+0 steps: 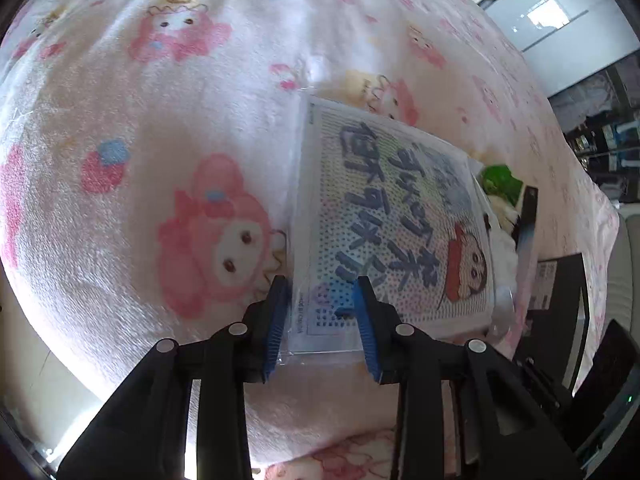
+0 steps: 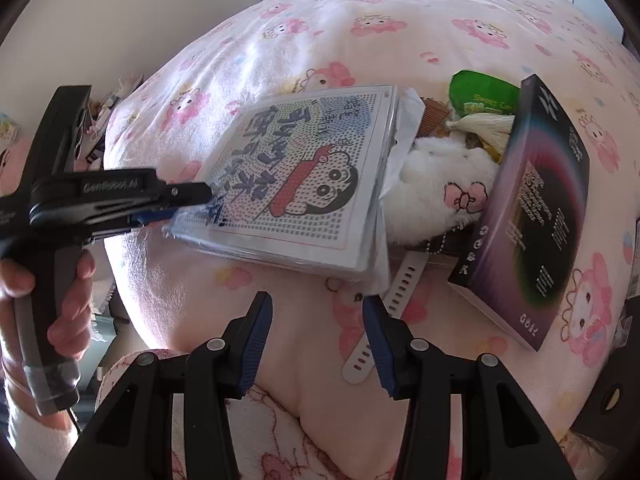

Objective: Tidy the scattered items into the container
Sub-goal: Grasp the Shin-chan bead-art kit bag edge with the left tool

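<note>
Pink cartoon-print blanket [image 2: 320, 40] is covering the bed; left gripper [image 2: 192, 204] is pinching the bagged bead-art kit [image 2: 304, 184] at its 9 o'clock corner; right gripper [image 2: 318, 340] is hovering half-open, empty, at 6 o'clock.

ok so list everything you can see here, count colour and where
blanket: one, pink and white cartoon print, under everything
kit: one, flat white bagged square with a cartoon picture, near corner raised off the blanket
box: one, black-purple, tilted, right of the pile
plush: one, white with a pink bow, between kit and box
green packet: one, behind the plush
tassel: one, cream, on top of the pile
strap: one, white with holes, on the blanket by the kit
left gripper: blue pads astride the kit's corner
right gripper: open, empty, over the blanket
hand: one, holding the left gripper's handle
</note>
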Tool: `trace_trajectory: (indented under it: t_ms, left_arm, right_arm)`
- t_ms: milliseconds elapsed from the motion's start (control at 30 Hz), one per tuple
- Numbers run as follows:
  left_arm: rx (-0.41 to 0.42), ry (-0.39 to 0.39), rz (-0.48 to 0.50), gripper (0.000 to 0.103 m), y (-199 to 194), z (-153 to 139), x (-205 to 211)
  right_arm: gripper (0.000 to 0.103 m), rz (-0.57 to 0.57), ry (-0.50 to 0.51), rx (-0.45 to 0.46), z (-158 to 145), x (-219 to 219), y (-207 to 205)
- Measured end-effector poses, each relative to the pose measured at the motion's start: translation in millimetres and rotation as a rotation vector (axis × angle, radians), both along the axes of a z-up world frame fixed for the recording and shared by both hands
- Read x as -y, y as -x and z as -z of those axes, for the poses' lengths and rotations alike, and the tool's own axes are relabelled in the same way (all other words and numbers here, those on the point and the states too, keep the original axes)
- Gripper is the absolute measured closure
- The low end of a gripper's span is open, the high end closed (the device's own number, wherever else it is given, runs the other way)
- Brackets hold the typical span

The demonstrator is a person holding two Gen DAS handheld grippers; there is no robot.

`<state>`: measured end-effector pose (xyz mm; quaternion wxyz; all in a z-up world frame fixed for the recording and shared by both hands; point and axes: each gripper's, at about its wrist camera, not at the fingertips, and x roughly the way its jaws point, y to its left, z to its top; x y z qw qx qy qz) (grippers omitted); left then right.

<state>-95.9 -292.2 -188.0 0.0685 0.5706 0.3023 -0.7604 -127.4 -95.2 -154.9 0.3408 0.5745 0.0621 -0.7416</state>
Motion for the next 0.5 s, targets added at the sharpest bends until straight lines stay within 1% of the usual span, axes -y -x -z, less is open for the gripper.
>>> trace_trajectory:
  t_ms: [67, 133, 167, 200, 233, 267, 300, 333, 367, 400, 500]
  left_arm:
    - [-0.013, 0.024, 0.066, 0.069, -7, -5, -17]
    - [-0.007, 0.050, 0.056, 0.069, -8, -2, -14]
    - [0.006, 0.046, 0.023, 0.067, -7, 3, -7]
    - [0.016, 0.021, -0.020, 0.067, -7, 10, 3]
    - [0.009, -0.020, -0.052, 0.067, -7, 15, 10]
    - [0.001, -0.052, -0.074, 0.067, -7, 19, 15]
    - [0.005, -0.060, -0.080, 0.067, -5, 20, 17]
    - [0.010, -0.054, -0.072, 0.067, -3, 18, 15]
    - [0.006, -0.055, -0.049, 0.070, -2, 15, 10]
    - [0.005, -0.045, -0.020, 0.070, -1, 11, 3]
    - [-0.004, 0.002, 0.115, 0.070, -2, -2, -30]
  right_arm:
    - [0.060, 0.029, 0.010, -0.001, -4, -8, 2]
    - [0.060, 0.045, 0.040, 0.018, -7, -15, 5]
    - [0.060, 0.051, 0.058, 0.038, -6, -16, 8]
    - [0.060, 0.056, 0.071, 0.058, -4, -16, 10]
    - [0.060, 0.058, 0.077, 0.074, -1, -16, 11]
    - [0.060, 0.063, 0.076, 0.086, 2, -14, 12]
    - [0.060, 0.067, 0.073, 0.096, 6, -12, 12]
    - [0.059, 0.068, 0.076, 0.111, 10, -11, 11]
    - [0.059, 0.066, 0.083, 0.128, 14, -9, 11]
    - [0.059, 0.066, 0.089, 0.140, 17, -9, 10]
    - [0.059, 0.087, 0.101, 0.133, 17, -12, 7]
